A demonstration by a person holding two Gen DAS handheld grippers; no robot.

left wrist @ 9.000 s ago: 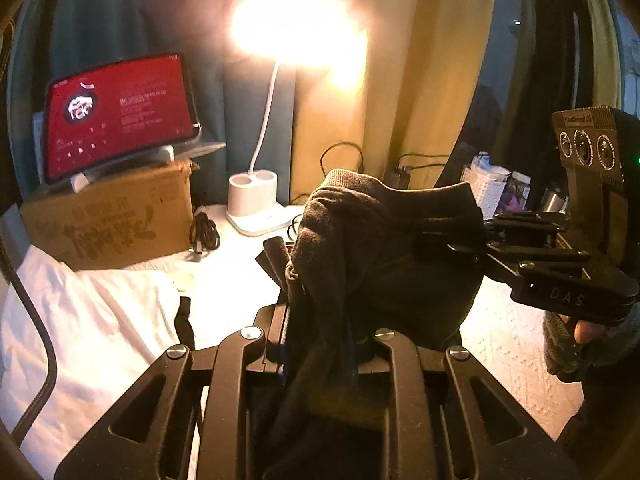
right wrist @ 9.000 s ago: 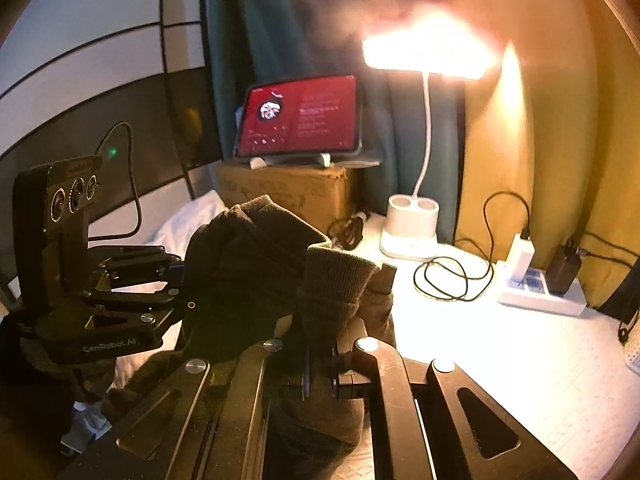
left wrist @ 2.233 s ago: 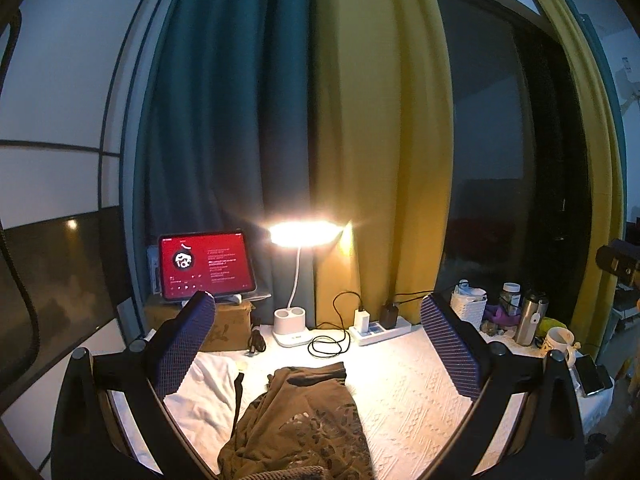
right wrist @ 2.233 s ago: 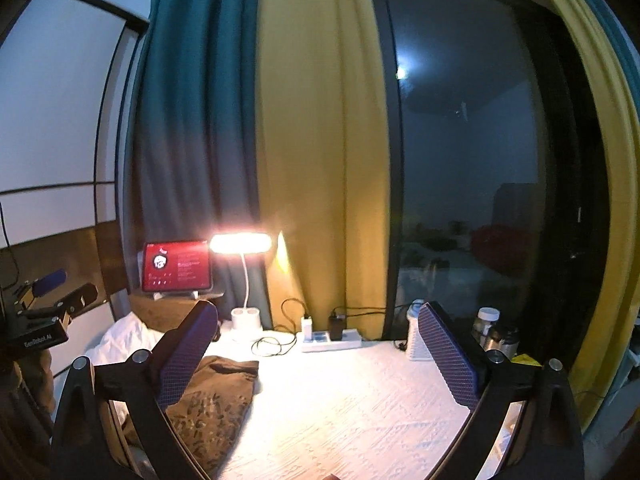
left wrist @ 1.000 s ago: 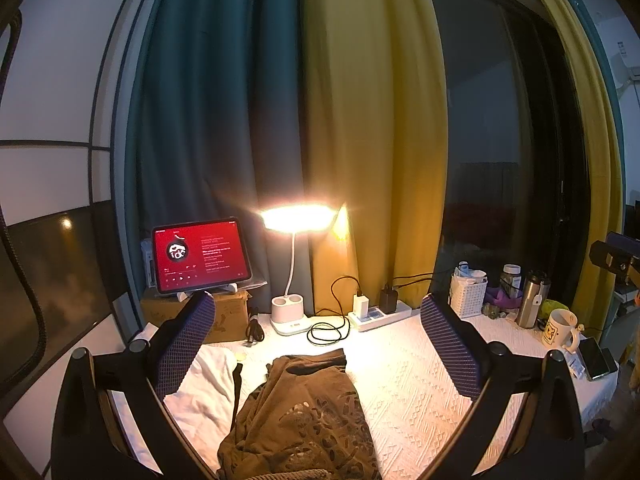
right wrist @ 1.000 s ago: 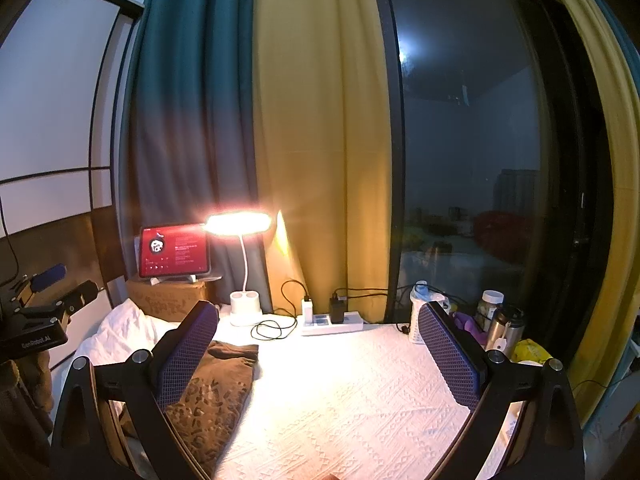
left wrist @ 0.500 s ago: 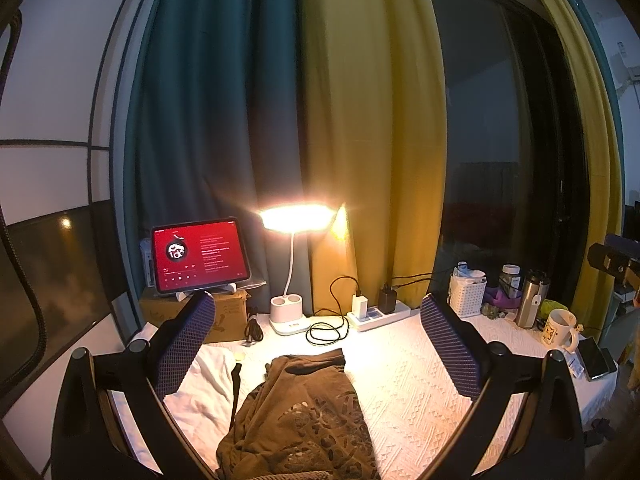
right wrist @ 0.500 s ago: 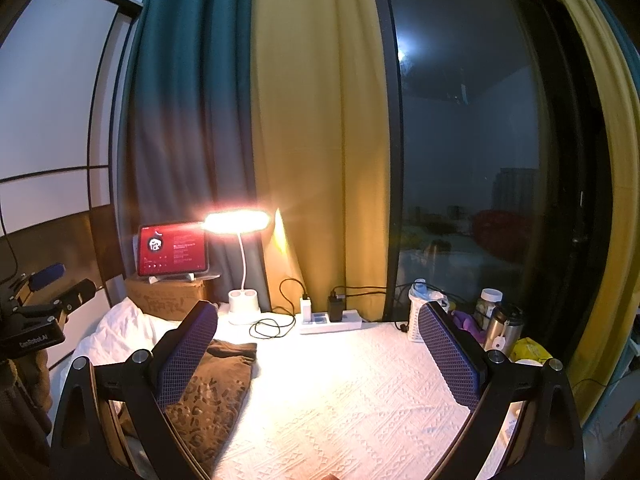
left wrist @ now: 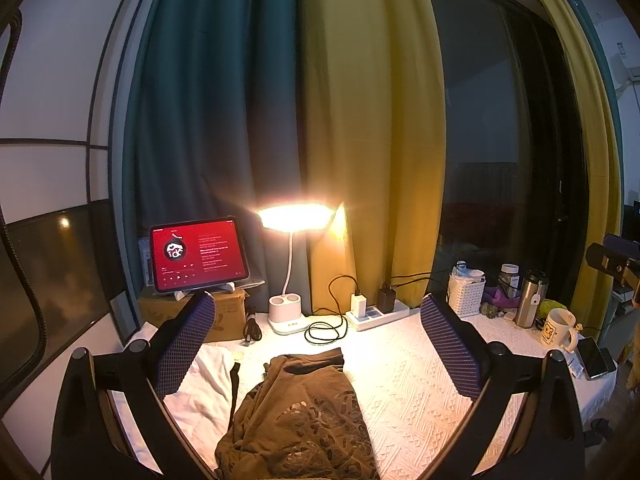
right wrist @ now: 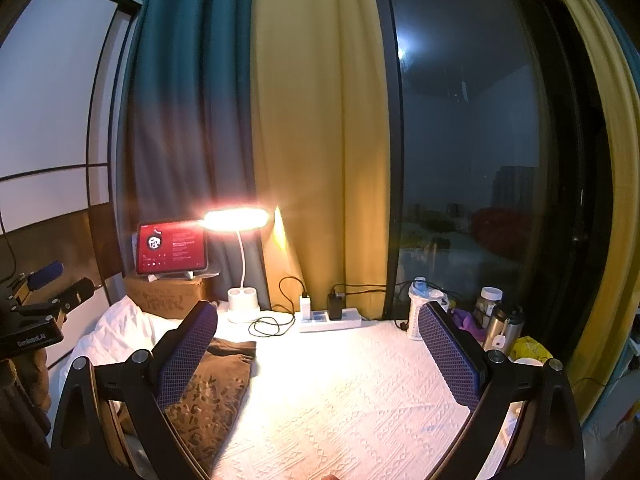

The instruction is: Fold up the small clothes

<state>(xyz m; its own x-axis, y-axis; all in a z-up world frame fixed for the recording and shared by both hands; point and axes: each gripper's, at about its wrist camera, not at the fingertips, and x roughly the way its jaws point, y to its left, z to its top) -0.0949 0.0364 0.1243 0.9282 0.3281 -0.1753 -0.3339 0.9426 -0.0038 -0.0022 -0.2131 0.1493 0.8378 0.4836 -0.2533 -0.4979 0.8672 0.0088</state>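
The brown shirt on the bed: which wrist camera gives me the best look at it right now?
The left wrist view. There the brown shirt lies centred between the open jaws, print and far hem both visible. In the right wrist view it sits at the lower left, partly hidden behind one finger.

The garment (left wrist: 304,416) lies on the bed cover (left wrist: 416,392), between the fingers of my left hand-held gripper (left wrist: 320,344) and left of my right hand-held gripper (right wrist: 320,348). A pillow (left wrist: 200,392) lies just left of the garment. Behind it stands the lamp (left wrist: 285,316); left of the lamp, the tablet (left wrist: 196,254) rests on a cardboard box (left wrist: 228,312). Right of the lamp lies the power strip (left wrist: 376,314), then a basket (left wrist: 466,294), a flask (left wrist: 528,300) and a mug (left wrist: 558,326). Curtains (left wrist: 320,120) hang behind everything.
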